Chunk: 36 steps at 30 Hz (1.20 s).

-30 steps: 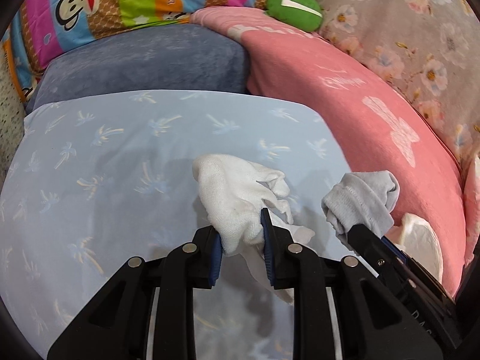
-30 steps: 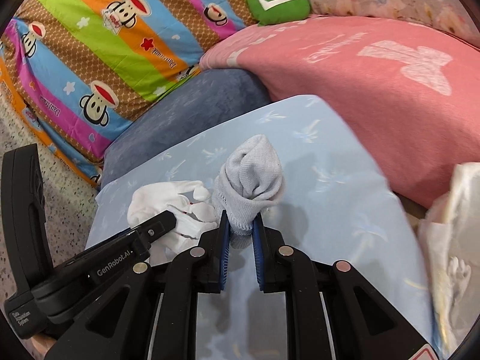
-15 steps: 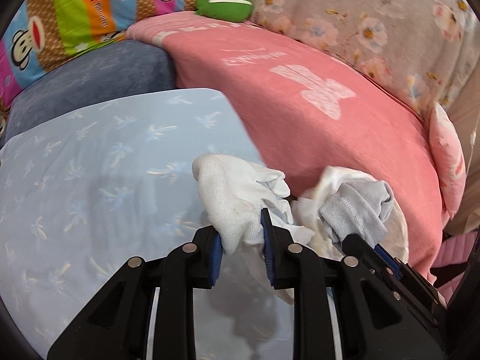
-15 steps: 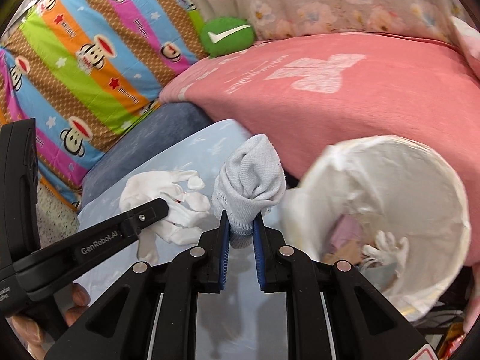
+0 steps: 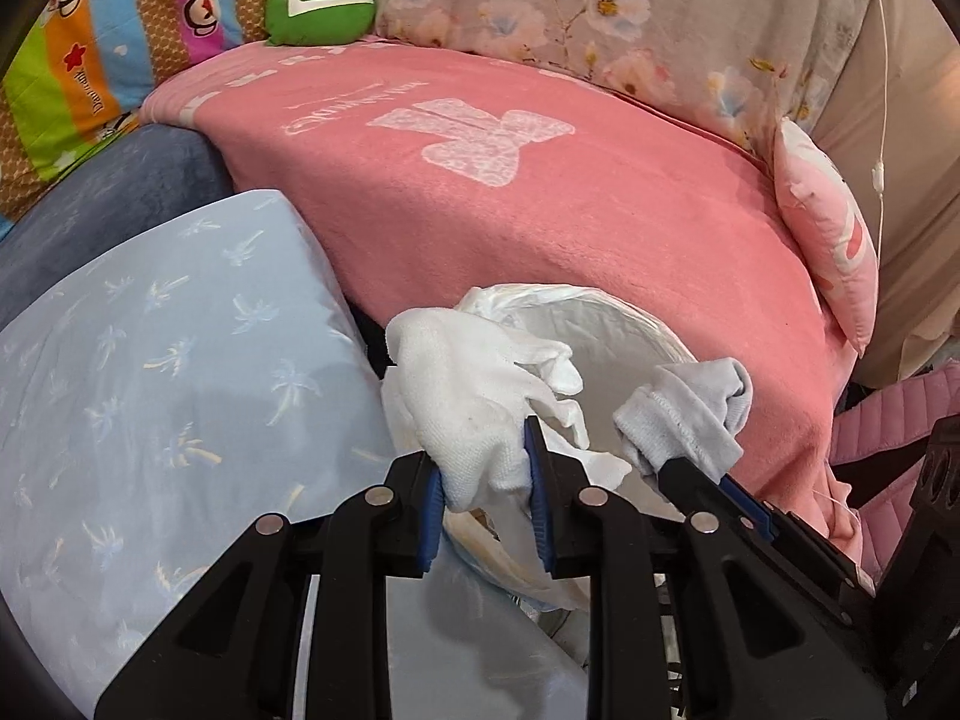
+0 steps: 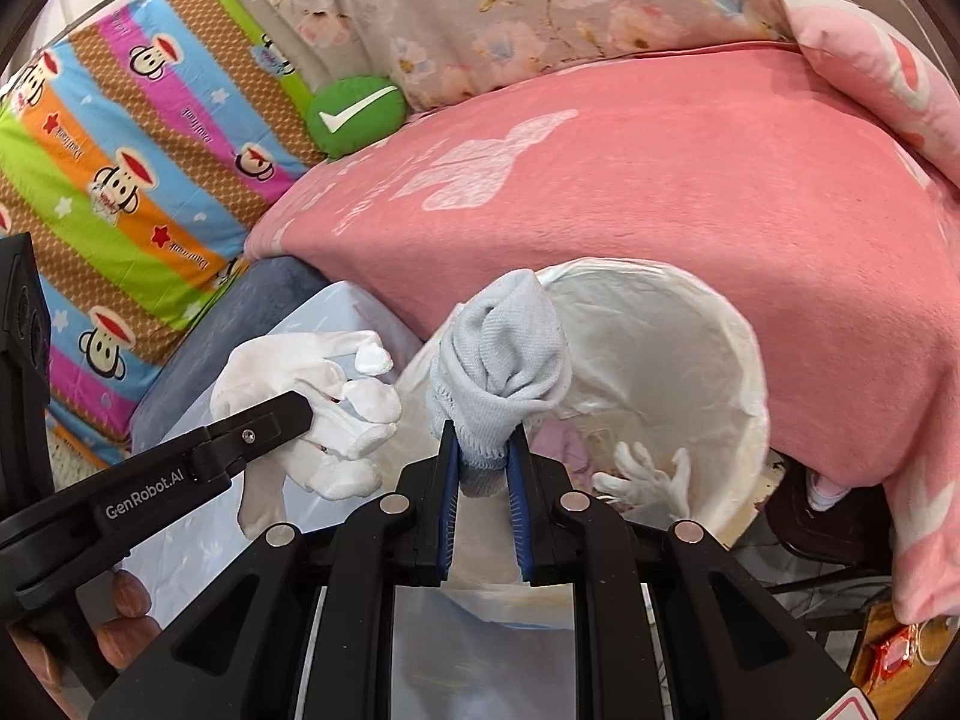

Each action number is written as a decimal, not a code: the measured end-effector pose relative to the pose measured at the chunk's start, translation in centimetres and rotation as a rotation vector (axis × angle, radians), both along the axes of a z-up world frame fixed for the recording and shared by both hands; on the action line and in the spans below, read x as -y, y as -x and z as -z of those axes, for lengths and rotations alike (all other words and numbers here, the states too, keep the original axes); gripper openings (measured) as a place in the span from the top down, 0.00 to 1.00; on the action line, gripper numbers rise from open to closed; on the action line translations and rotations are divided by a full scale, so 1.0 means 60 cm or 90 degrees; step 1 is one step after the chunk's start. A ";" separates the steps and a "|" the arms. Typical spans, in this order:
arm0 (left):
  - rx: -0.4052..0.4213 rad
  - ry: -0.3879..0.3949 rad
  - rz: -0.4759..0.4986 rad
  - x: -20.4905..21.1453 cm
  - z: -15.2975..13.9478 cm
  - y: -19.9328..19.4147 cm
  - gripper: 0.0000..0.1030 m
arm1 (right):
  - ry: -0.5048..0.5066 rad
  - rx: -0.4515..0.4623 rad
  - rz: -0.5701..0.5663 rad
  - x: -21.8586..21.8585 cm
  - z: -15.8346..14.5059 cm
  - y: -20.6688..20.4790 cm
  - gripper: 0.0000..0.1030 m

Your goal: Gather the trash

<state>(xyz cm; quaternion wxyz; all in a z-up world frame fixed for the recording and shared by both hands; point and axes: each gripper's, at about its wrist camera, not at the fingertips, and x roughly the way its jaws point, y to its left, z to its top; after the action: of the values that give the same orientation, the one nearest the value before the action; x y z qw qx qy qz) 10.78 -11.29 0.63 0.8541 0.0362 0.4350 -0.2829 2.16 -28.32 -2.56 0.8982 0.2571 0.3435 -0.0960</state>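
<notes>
My left gripper (image 5: 483, 471) is shut on a crumpled white glove (image 5: 474, 402), seen from the right wrist view as the white glove (image 6: 312, 387) at the left gripper's tip. My right gripper (image 6: 483, 459) is shut on a bunched grey sock (image 6: 504, 360), which shows in the left wrist view as the grey sock (image 5: 684, 414). Both bundles hang above the near rim of a round bin with a white liner (image 6: 708, 360), the bin (image 5: 606, 312) partly hidden behind the glove. Another white glove (image 6: 648, 474) and some scraps lie inside it.
A pink blanket (image 5: 540, 192) covers the bed behind the bin. A light blue pillow (image 5: 168, 360) lies at the left over a dark blue cushion (image 5: 102, 192). A striped monkey-print pillow (image 6: 120, 150), a green round cushion (image 6: 357, 111) and a small pink pillow (image 5: 828, 240) stand further off.
Both grippers have swung to the right with their cloth, away from over the blue pillow. The white-lined bin has come into view beneath them.
</notes>
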 end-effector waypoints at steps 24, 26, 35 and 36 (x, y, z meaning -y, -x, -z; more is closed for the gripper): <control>0.017 -0.023 -0.048 0.002 0.020 -0.004 0.39 | 0.008 -0.010 0.003 0.018 0.014 -0.013 0.72; 0.023 -0.028 -0.053 -0.004 0.021 -0.001 0.39 | 0.023 -0.015 -0.003 0.009 0.013 -0.012 0.69; 0.044 -0.052 -0.088 -0.036 0.028 0.014 0.38 | 0.104 -0.045 -0.027 -0.034 0.001 0.004 0.53; 0.047 -0.056 -0.093 -0.040 0.027 0.016 0.35 | 0.112 -0.046 -0.026 -0.036 -0.002 0.006 0.49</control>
<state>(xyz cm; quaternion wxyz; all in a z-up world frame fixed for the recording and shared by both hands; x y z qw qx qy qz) 9.80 -8.90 -1.01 0.8856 0.0521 0.4164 -0.1990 1.77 -26.16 -2.46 0.9062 0.1663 0.3709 -0.1163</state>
